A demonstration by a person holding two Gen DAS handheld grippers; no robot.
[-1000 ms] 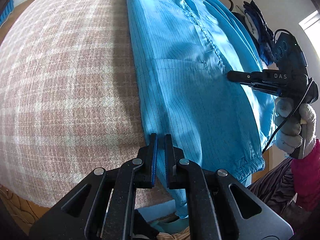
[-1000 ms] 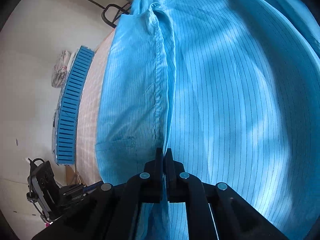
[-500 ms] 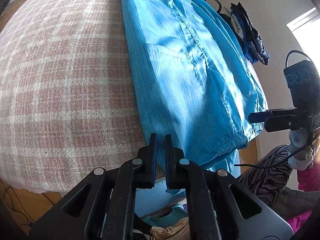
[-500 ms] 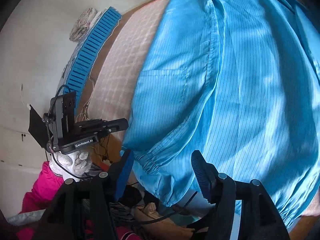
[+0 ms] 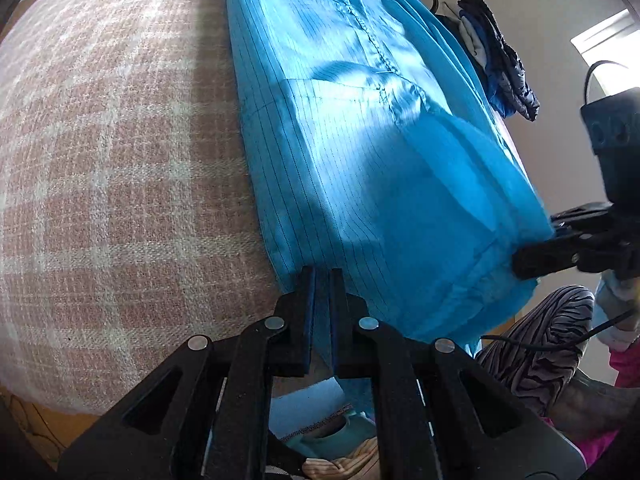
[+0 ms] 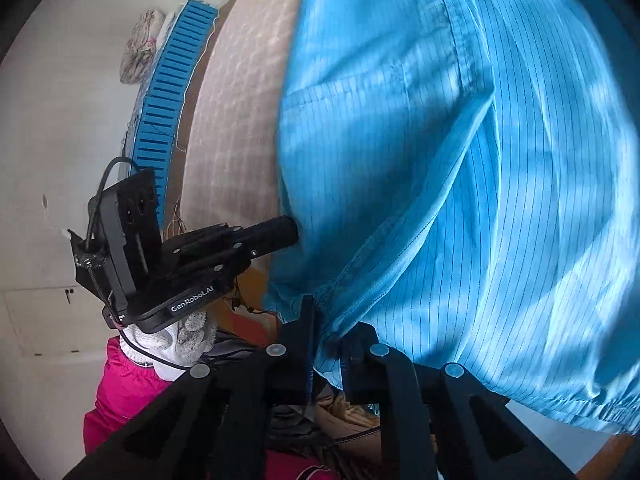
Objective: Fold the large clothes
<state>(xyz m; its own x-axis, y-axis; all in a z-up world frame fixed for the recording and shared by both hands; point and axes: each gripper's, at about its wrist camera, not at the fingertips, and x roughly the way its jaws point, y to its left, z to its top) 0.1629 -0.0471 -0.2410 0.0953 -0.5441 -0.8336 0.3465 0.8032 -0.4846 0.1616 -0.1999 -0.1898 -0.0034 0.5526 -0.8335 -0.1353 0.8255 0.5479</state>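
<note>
A large blue pinstriped garment lies on a pink plaid surface, its elastic hem hanging over the near edge. My left gripper is shut on the garment's near left hem edge; it shows from the side in the right wrist view. My right gripper has the gathered hem between its jaws, which stand nearly closed on the cloth. In the left wrist view it touches the garment's right hem corner.
A blue slatted crate stands beside the surface's far side. Dark clothes hang on a rack by the wall. The person's striped trousers and pink clothing are below the edge.
My right gripper was shut on the placket seam, opened and drew back to the hem, and now closes on the gathered hem. My left gripper stayed shut on the left hem edge.
</note>
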